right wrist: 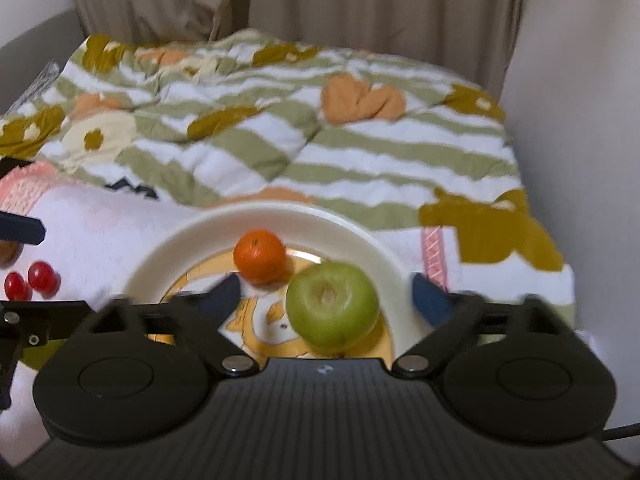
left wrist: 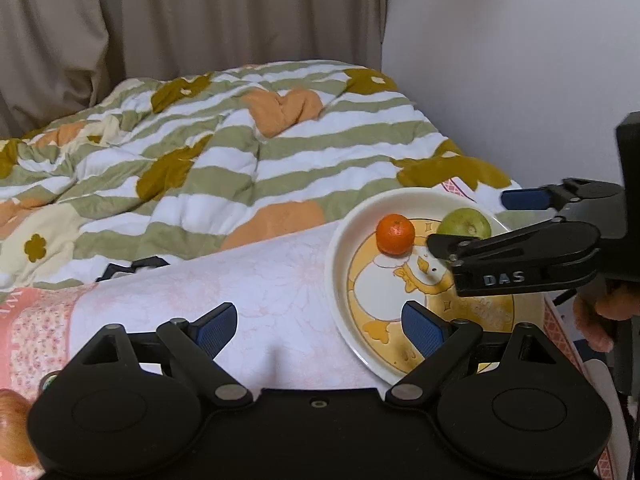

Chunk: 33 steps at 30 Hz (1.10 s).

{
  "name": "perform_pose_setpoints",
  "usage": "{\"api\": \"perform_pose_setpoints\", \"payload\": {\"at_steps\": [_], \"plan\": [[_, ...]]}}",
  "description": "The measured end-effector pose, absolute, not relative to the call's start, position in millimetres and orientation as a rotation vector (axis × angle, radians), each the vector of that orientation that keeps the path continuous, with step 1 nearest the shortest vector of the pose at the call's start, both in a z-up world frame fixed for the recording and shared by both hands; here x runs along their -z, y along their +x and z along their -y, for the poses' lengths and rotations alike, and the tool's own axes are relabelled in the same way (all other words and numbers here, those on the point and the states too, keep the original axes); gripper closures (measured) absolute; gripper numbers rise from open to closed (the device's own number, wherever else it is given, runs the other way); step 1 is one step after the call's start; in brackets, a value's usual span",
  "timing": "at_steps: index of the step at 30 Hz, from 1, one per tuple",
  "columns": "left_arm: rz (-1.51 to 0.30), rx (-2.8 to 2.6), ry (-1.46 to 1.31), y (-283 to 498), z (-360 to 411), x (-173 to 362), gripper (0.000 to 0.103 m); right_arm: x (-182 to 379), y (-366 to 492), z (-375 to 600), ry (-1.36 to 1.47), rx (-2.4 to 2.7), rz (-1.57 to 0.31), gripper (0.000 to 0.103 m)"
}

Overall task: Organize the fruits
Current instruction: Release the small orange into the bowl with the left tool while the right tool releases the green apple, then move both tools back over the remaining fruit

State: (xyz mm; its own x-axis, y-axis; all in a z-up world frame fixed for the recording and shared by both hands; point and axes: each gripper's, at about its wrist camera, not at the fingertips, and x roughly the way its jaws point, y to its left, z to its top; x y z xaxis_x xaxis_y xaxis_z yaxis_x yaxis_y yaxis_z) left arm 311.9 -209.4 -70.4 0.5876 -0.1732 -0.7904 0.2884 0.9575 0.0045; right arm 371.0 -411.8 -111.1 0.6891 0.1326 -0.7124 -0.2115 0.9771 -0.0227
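Beige curtains [left wrist: 192,12] hang behind a bed covered by a striped, flowered quilt [left wrist: 224,152], with a pale pink floral cloth [left wrist: 256,292] spread over the near end.

Over that cloth, the right gripper [right wrist: 326,300] has its fingers spread wide, and a green apple [right wrist: 332,306] sits between them on the plate [right wrist: 280,216], with neither blue pad touching it. No earlier view is given to compare. A small orange [right wrist: 260,256] rests just beside the apple, toward the far rim, on the plate's yellow duck drawing.

Off to the side, the left gripper [left wrist: 320,328] also has its fingers wide apart and holds nothing; one fingertip hangs over the near rim of the plate and the other over bare cloth.

From the right wrist view, two red cherry tomatoes [right wrist: 30,280] lie on the cloth well to the left of the plate, touching or nearly so. A person's hand [left wrist: 600,316] grips the right tool's handle.
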Motion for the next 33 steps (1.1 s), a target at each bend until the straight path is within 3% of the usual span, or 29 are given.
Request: {"api": "perform_pose_setpoints", "payload": {"at_steps": [18,33], "plan": [[-0.728,0.166,0.155,234.3,205.0,14.8,0.011,46.8,295.4,426.2,-0.052,-0.149,-0.756,0.000],[-0.653,0.044,0.102,146.2,158.5,-15.6,0.011,-2.8,223.3,389.9,-0.076,-0.239,-0.695,0.000]]}}
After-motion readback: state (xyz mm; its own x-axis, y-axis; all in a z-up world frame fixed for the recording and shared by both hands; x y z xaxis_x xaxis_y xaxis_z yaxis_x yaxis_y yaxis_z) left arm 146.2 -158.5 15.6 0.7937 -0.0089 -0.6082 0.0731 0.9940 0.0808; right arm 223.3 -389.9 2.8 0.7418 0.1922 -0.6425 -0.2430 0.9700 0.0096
